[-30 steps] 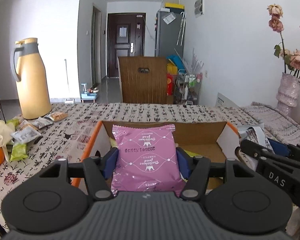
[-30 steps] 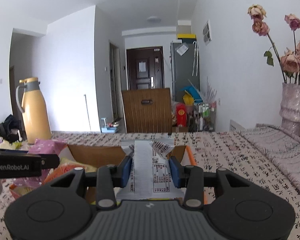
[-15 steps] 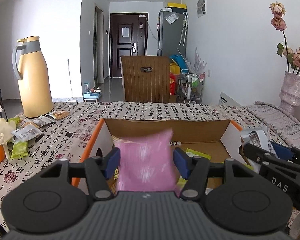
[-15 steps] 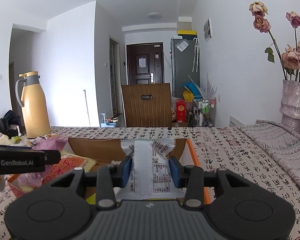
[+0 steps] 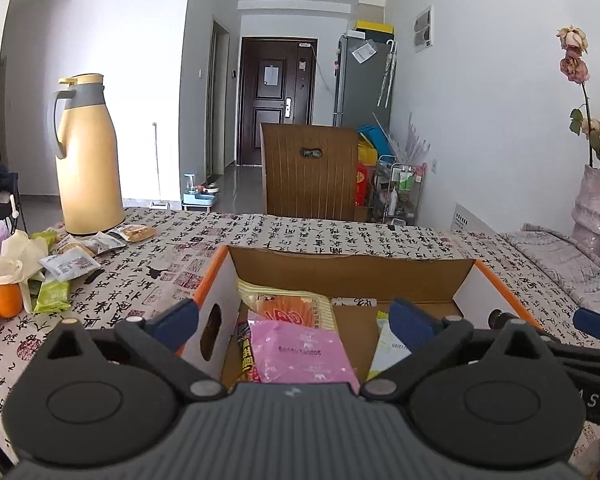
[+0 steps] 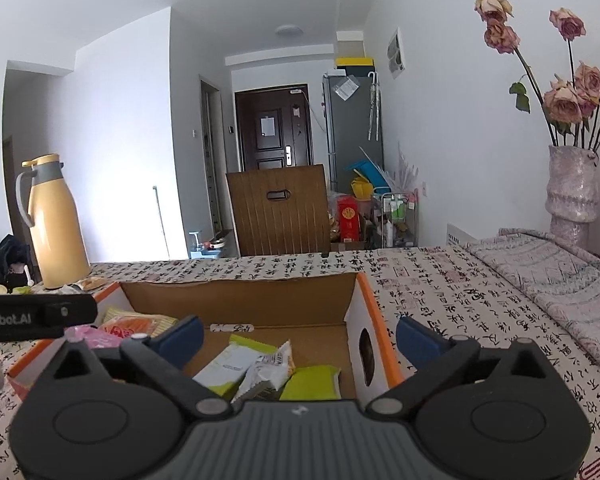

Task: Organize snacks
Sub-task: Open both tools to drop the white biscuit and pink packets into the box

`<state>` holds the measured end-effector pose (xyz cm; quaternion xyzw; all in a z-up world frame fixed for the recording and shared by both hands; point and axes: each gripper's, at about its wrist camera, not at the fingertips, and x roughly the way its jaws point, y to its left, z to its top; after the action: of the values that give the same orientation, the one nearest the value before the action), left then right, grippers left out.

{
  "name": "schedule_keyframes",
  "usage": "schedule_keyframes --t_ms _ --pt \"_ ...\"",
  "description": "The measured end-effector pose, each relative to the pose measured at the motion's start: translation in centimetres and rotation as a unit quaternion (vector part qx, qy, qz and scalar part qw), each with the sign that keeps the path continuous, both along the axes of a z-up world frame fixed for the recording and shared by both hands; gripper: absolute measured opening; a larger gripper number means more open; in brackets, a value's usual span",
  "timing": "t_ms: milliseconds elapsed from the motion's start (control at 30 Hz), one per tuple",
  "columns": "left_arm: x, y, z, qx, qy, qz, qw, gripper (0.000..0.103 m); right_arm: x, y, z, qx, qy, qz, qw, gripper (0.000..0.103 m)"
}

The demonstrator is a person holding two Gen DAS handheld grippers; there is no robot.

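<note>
Both grippers, left (image 5: 296,324) and right (image 6: 298,336), gape empty above the box's (image 5: 352,268) snacks.

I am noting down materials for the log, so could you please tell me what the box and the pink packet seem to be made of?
The box looks like corrugated cardboard: matte brown inside, a ragged cut top edge, and white printed outer faces with orange trim. The pink packet lying inside it looks like thin plastic film with a soft sheen, printed with small white marks; whether it is foil-lined cannot be told.
</note>
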<state>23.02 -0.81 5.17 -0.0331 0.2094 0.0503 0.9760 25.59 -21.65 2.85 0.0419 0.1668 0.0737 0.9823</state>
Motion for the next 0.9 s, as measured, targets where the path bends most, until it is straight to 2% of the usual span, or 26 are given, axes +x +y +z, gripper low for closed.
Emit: schedule_keyframes --t_ms 533,900 --pt "-0.6 0.1 0.5 -0.006 -0.005 -0.002 1.0000 0.103 -0.5 -0.3 0.4 0.005 -0.006 -0.003 1.000 0.103" --pt "-1.1 0.0 1.7 -0.008 -0.010 0.005 0.9999 0.103 -1.8 -0.9 2.2 0.005 -0.019 -0.011 1.000 0.103"
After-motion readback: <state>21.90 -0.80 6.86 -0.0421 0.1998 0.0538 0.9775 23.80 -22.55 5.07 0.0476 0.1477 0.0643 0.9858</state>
